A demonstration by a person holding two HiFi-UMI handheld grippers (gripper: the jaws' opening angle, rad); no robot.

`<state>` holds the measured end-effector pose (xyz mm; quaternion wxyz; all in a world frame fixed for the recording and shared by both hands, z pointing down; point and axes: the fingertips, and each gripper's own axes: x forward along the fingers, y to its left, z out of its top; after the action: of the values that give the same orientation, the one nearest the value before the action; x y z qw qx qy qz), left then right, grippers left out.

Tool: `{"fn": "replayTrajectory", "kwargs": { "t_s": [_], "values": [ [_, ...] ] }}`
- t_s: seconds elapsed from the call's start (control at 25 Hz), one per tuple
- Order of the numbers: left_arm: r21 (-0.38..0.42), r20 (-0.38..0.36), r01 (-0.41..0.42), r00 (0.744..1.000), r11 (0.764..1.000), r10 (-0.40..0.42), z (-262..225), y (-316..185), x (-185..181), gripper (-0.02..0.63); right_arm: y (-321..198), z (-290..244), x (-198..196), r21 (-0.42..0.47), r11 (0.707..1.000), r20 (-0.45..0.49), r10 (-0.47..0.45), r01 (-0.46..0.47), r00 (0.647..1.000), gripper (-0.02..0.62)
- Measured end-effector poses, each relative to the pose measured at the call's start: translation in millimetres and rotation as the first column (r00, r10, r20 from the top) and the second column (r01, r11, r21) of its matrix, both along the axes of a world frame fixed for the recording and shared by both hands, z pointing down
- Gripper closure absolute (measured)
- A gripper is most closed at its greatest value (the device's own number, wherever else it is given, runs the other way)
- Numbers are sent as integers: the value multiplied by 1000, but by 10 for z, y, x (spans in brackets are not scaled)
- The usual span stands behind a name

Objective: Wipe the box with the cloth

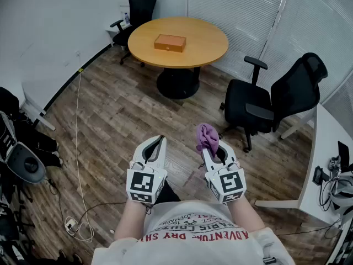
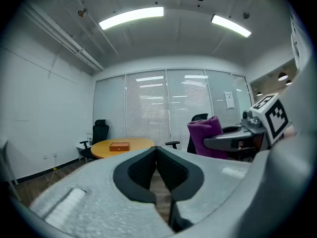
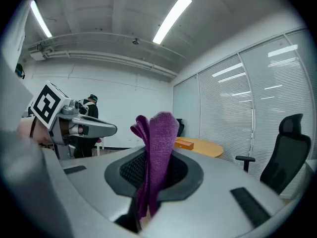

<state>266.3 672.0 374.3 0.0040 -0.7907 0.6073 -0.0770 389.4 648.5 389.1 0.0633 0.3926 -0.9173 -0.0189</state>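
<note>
An orange-brown box (image 1: 170, 42) lies on a round wooden table (image 1: 204, 48) far ahead across the room; it also shows small in the left gripper view as the box (image 2: 119, 146) and in the right gripper view as the box (image 3: 184, 144). My right gripper (image 1: 210, 146) is shut on a purple cloth (image 1: 207, 136), which stands up between its jaws, the cloth (image 3: 157, 157). My left gripper (image 1: 156, 143) is shut with nothing in it, its pads (image 2: 168, 168) pressed together. Both grippers are held close to the person's body, far from the table.
A black office chair (image 1: 276, 101) stands right of the table and another (image 1: 137, 12) behind it. A white desk (image 1: 331, 164) with gear is at the right edge. Bags and equipment (image 1: 19, 148) lie at the left, and a cable (image 1: 77, 148) runs over the wooden floor.
</note>
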Motion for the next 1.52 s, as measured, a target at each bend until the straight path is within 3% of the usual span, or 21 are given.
{"fn": "replayTrajectory", "kwargs": {
  "t_s": [0.6,0.84,1.2,1.52],
  "values": [
    [-13,-7,11,1000,1000,-12,48,27,-21,598,-15,52,10,-31,1000,44,2,-1,999,532],
    [-50,-13,34,999,998,-35,165,-90,-234,597,-183,166,-139,-66,998,47,2,1,999,531],
    [-62,-41,20,999,998,-23,196,-871,-730,597,-912,162,-615,-62,998,26,14,-13,1000,531],
    [-56,-53,-14,999,998,11,118,-1874,-1520,597,-1884,135,-1351,-69,996,3,62,-62,998,531]
  ]
}}
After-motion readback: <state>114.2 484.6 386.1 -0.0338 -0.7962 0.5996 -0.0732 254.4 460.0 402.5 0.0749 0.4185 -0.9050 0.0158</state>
